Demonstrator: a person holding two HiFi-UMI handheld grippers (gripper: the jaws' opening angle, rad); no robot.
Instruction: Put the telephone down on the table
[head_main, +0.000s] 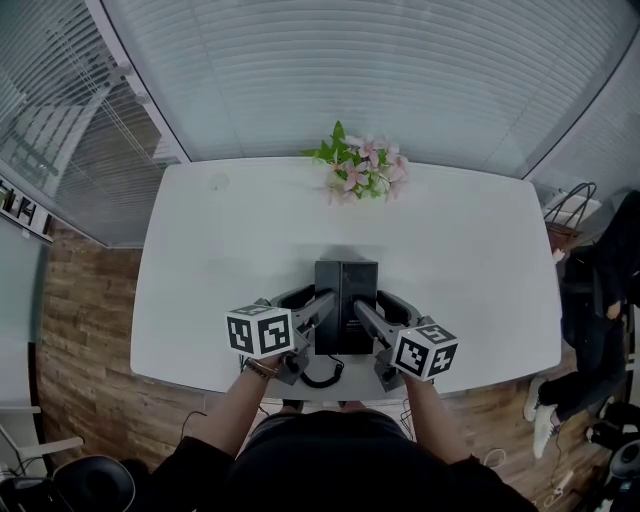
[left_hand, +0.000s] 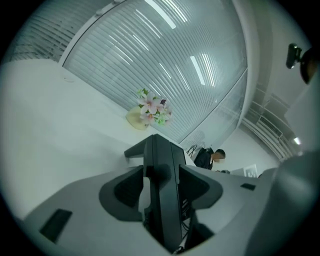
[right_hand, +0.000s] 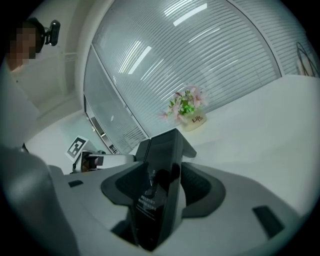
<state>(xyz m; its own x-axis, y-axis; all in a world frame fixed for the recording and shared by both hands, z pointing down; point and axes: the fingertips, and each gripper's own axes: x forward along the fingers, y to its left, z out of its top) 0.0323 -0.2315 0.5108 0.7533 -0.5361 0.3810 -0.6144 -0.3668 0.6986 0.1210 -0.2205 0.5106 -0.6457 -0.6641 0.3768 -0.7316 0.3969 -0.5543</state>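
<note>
Left claw (head_main: 318, 305) and right claw (head_main: 378, 308) each grasp one side of the telephone (head_main: 346, 300), lying near-to-far by the desk's (head_main: 220, 260) near edge.

- head view looks steeply down from above the near edge of the table (head_main: 230, 240), taking in its whole top.
- left gripper view sits low, close behind its jaws, facing across the table.
- right gripper view does likewise from the opposite side.
- all three share the telephone (head_main: 346, 288) and the flowers (head_main: 362, 170).
</note>
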